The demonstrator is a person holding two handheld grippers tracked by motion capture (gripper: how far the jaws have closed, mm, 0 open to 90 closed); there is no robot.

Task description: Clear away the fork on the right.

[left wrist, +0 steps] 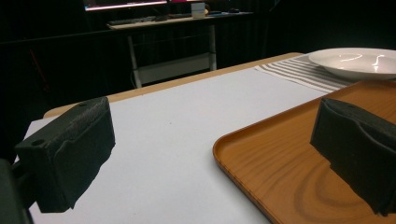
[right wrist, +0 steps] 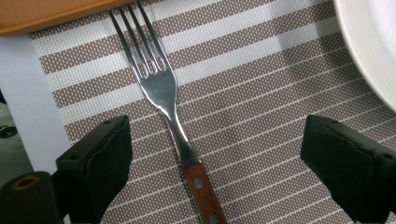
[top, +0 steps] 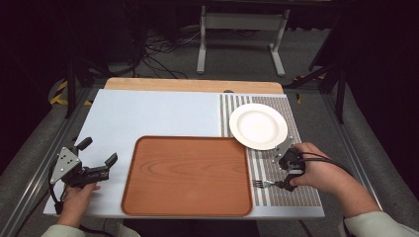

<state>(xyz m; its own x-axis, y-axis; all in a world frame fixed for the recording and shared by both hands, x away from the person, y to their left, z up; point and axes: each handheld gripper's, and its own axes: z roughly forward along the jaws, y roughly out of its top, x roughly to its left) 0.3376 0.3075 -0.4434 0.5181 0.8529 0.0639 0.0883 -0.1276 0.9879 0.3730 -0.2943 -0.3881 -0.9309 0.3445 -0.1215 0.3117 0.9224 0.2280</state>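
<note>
in the high view the fork (top: 263,183) lies flat on the striped placemat (top: 296,190), just beside the right edge of the wooden tray (top: 188,175), its long axis running across the table with the tines toward the tray and the handle under the right gripper (top: 289,173). that gripper sits low over the handle end in the person's right hand (top: 318,173), and from this height its jaws cannot be judged. the white plate (top: 258,126) rests farther back on the placemat, its near rim overlapping the tray's far right corner, so the fork has only a narrow strip of mat between tray edge and hand, with more bare mat toward the table's near edge. the left gripper (top: 99,160) is held well off the tray's left side over the pale table surface (top: 148,113), jaws spread wide with nothing between them. in the left gripper view the two black jaws stand far apart and empty, the tray's rounded corner (left wrist: 280,163) lying between them, open white table to its left and the plate (left wrist: 359,60) beyond the tray. in the right gripper view the fork (right wrist: 163,98) runs up the middle, four slim steel tines reaching the tray's edge (right wrist: 46,14), a polished neck narrowing to a reddish wooden handle with metal rivets; the jaws are wide open on either side of the handle, clear of it and gripping nothing, and the plate's rim (right wrist: 369,56) curves in well to the right of the fork.
</note>
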